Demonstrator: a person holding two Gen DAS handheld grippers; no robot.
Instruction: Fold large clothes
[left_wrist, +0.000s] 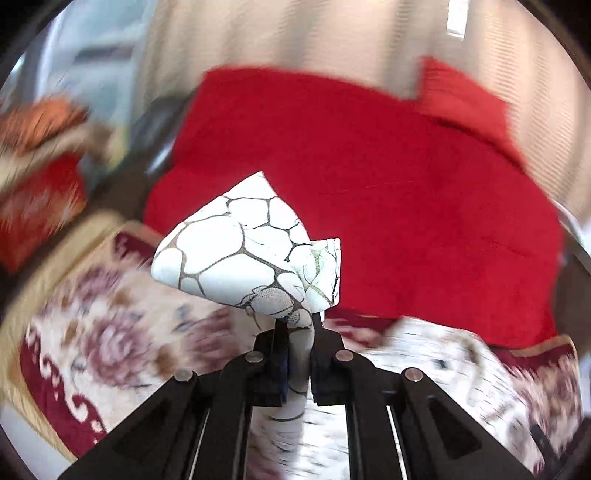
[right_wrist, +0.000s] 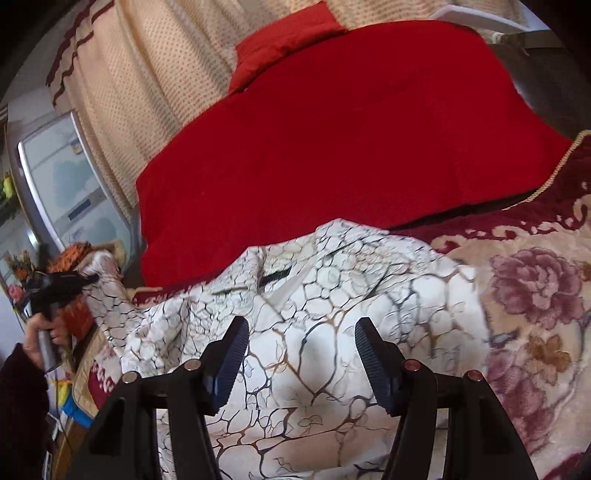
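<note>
Left wrist view, left hand-held gripper (left_wrist: 299, 325) pinching white crackle-print garment (left_wrist: 251, 251), right hand-held gripper (right_wrist: 301, 332) spread wide

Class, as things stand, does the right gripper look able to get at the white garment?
Probably yes. The right gripper is open and hangs just above the white garment spread on the floral blanket, with nothing between them. The left gripper holds another part, off to the side.

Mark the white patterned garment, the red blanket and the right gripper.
white patterned garment (right_wrist: 332, 295), right wrist view, crumpled middle.
red blanket (right_wrist: 332, 140), right wrist view, flat centre.
right gripper (right_wrist: 301, 332), right wrist view, between open fingertips.
</note>
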